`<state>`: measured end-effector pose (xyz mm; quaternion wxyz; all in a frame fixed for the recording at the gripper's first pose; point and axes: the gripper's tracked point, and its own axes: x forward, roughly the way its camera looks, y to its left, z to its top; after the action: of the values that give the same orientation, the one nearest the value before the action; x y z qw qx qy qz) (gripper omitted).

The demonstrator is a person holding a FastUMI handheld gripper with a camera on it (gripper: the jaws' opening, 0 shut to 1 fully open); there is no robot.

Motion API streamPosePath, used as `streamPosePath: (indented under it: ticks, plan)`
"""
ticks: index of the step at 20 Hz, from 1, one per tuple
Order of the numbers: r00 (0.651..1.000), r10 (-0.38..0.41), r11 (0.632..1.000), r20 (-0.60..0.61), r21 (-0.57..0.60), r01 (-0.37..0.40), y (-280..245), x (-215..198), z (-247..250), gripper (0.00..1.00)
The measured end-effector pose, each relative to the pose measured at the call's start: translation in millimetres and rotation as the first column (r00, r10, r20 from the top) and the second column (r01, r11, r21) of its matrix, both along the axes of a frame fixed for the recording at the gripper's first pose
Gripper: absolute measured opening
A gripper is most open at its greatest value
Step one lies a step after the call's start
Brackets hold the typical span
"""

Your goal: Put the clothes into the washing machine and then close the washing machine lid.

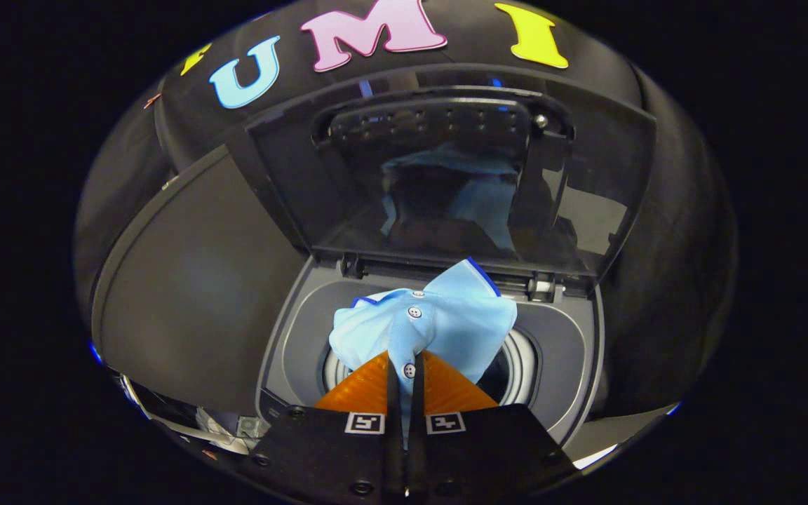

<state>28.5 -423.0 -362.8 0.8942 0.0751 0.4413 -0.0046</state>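
Blue shirt point(439, 319) was pinched at its button placket between both fingers of the gripper point(405, 372), hanging just ahead of them over the washing machine point(572, 351) drum opening. Lid point(446, 175) stood raised beyond. Recommended: lower the garment fully inside the drum before releasing, so no fabric drapes the rim.

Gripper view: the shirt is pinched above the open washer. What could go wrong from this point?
1. The light blue shirt fans out wider than the fingers; on release, its collar could drape over the drum opening's rim instead of dropping in.
2. The gripper is shut on the button placket alone, a thin fold that might slip early.
3. The lid stands upright right behind the shirt; cloth left on the rim could get trapped when it closes.
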Motion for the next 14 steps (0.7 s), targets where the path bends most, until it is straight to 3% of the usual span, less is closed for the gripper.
streamPosePath:
  ticks: [7,14]
  plan:
    - [0.999,-0.008,0.998,-0.053,-0.058,0.005,-2.0,-5.8,-40.4,0.07]
    - [0.994,-0.068,0.995,-0.085,-0.073,0.062,-8.3,-7.5,-51.3,0.07]
